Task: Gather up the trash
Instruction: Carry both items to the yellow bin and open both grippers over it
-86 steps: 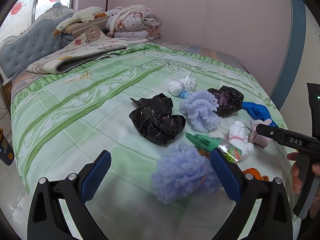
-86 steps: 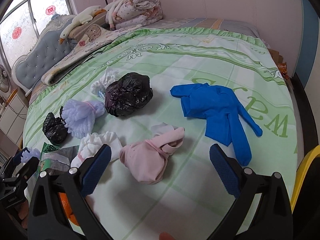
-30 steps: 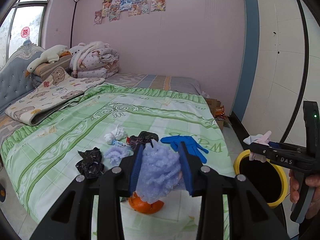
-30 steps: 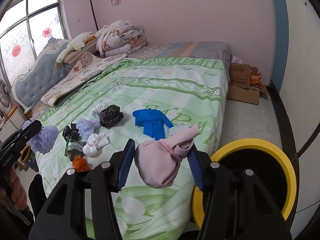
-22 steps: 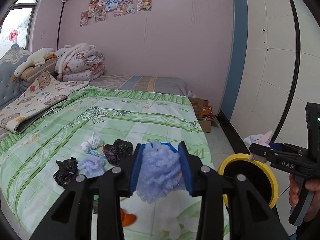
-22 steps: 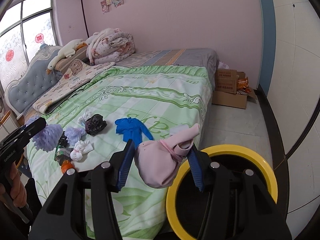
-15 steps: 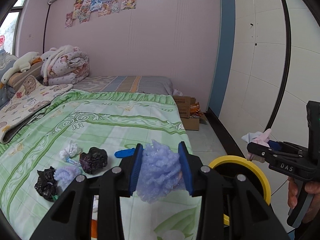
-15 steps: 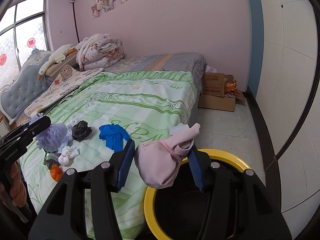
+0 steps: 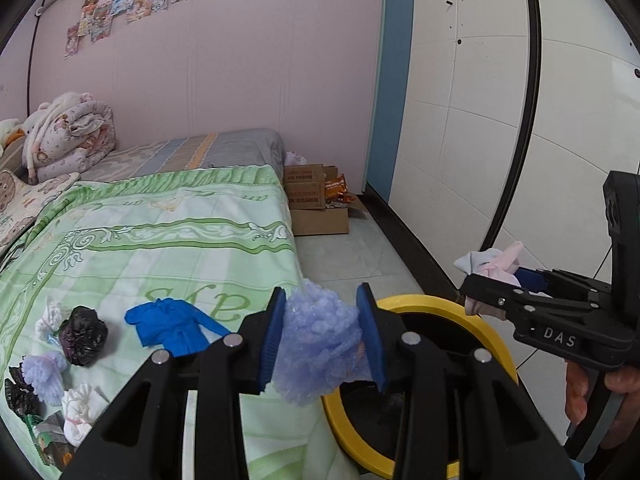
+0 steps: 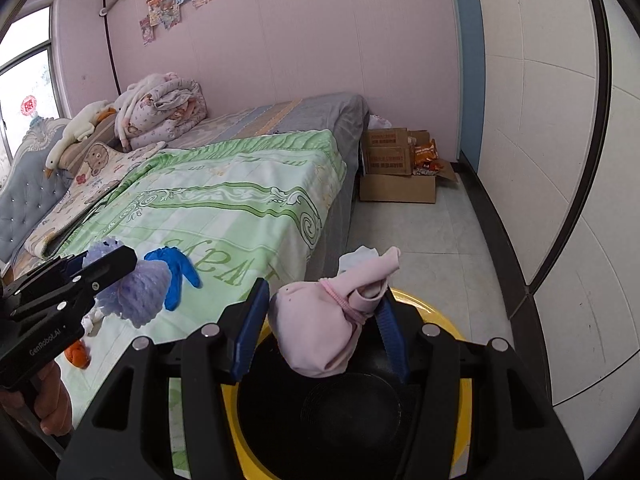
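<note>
Presently both grippers carry trash to the yellow-rimmed bin (image 10: 448,322) beside the bed. The left gripper (image 9: 322,338) is clamped on a lilac foam wad (image 9: 318,344) near the rim; the right gripper (image 10: 322,326), clamped on a pink cloth bundle (image 10: 320,328), hangs over the opening, apparently positioned for release.

Both grippers, left (image 9: 322,334) and right (image 10: 320,326), are black plastic with blue pads (image 9: 270,334), silver screws, white "DAS" and "GenRobot.AI" lettering; bare-skinned hands (image 9: 600,396).

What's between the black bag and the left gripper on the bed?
The blue glove lies on the quilt between the black bag and the left gripper, seen in the left wrist view.
</note>
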The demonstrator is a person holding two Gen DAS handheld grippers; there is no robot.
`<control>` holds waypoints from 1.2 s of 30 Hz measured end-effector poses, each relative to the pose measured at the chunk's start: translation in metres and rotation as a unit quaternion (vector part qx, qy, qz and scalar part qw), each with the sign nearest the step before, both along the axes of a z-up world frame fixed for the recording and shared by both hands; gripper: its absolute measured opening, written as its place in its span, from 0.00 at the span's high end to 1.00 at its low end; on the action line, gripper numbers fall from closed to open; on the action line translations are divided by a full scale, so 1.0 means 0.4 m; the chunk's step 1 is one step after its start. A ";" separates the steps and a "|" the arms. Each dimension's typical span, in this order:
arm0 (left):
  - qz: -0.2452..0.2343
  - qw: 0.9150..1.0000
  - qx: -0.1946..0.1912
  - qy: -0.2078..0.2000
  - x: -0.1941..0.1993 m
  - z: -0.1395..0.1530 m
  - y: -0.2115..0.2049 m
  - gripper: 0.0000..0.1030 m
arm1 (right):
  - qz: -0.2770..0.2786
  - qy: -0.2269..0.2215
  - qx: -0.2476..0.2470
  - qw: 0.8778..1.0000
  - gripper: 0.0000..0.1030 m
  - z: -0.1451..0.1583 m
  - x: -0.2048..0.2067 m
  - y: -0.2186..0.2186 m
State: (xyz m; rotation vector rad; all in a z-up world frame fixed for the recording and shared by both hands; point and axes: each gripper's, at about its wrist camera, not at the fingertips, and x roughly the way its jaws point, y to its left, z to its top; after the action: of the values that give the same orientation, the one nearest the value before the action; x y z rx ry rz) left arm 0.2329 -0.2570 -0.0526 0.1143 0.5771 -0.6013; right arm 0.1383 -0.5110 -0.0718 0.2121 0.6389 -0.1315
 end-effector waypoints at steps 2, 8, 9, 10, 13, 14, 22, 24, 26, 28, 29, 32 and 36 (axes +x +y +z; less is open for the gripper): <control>-0.007 1.000 0.003 0.006 0.001 -0.018 -0.031 0.66 | -0.005 0.005 0.000 1.000 0.51 -0.017 0.001 -0.014; -0.019 0.999 0.020 0.030 0.012 -0.088 -0.090 0.66 | -0.015 0.012 -0.001 1.000 0.50 -0.068 -0.001 -0.055; -0.019 0.999 0.023 0.035 0.012 -0.100 -0.097 0.66 | -0.017 0.014 0.002 1.000 0.50 -0.077 -0.001 -0.062; -0.021 0.999 0.027 0.042 0.016 -0.112 -0.101 0.66 | -0.019 0.016 0.005 1.000 0.50 -0.086 -0.002 -0.067; -0.023 0.998 0.032 0.056 0.021 -0.138 -0.111 0.66 | -0.021 0.020 0.010 1.000 0.49 -0.111 -0.002 -0.078; -0.025 0.998 0.033 0.057 0.020 -0.143 -0.113 0.66 | -0.020 0.019 0.010 1.000 0.49 -0.115 -0.004 -0.075; -0.026 0.998 0.026 0.053 0.012 -0.144 -0.115 0.39 | -0.036 0.015 0.016 0.999 0.47 -0.118 -0.017 -0.082; -0.018 0.999 0.025 0.042 0.007 -0.139 -0.110 0.25 | -0.041 0.010 0.017 0.999 0.44 -0.111 -0.027 -0.088; -0.016 0.999 0.025 0.039 0.003 -0.132 -0.106 0.24 | -0.048 0.006 0.015 0.999 0.44 -0.104 -0.037 -0.092; -0.012 0.999 0.024 0.040 0.003 -0.127 -0.099 0.23 | -0.054 0.003 0.013 0.998 0.43 -0.097 -0.050 -0.096; -0.011 0.999 0.022 0.040 0.002 -0.123 -0.094 0.22 | -0.057 0.001 0.013 0.998 0.43 -0.095 -0.057 -0.097; -0.004 0.999 0.021 0.034 -0.004 -0.109 -0.075 0.19 | -0.064 -0.002 0.012 0.998 0.40 -0.085 -0.077 -0.098; 0.009 1.000 0.017 0.023 -0.015 -0.083 -0.040 0.17 | -0.064 -0.009 0.010 0.998 0.38 -0.068 -0.099 -0.087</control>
State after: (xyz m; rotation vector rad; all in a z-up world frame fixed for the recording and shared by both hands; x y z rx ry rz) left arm 0.2268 -0.2730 -0.0859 0.1278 0.6317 -0.5775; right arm 0.0987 -0.5457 -0.0990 0.2731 0.6082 -0.2463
